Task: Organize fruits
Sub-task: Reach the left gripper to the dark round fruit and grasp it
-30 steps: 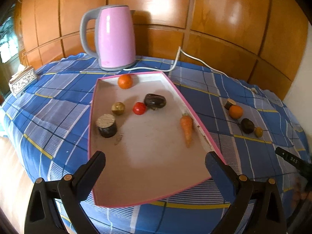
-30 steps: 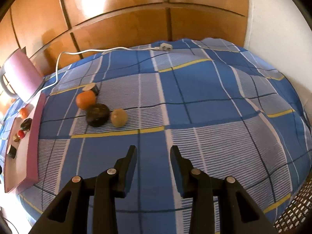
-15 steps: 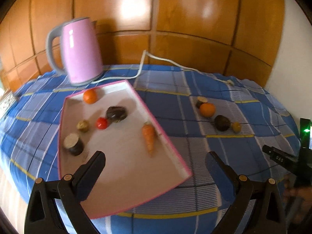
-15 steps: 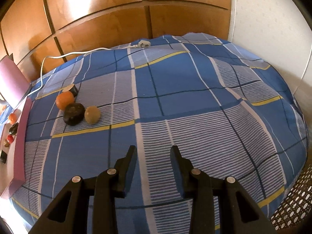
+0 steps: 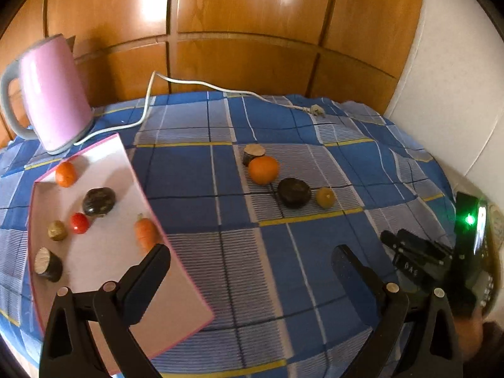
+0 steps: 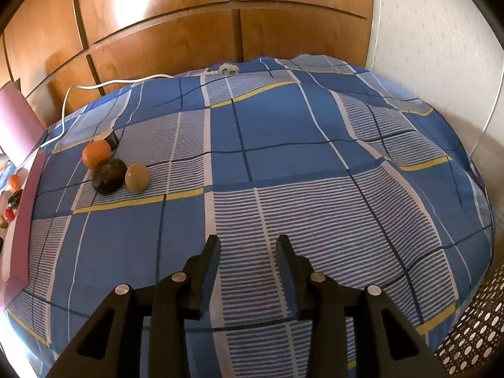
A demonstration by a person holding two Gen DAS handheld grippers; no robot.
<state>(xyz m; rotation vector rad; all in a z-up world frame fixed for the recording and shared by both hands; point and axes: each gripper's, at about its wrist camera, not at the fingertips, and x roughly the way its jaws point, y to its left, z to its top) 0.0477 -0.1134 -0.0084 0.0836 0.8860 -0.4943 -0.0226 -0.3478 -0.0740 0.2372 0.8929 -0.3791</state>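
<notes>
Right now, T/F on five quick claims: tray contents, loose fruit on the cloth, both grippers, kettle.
1. The carrot lies inside the pink tray. True.
2. Four pieces sit loose on the blue cloth, outside the tray. True.
3. The left gripper is shut on the orange. False: it is open and empty; the orange rests on the cloth.
4. The right gripper holds nothing. True.
5. The kettle stands inside the tray. False: it stands on the cloth behind it.
</notes>
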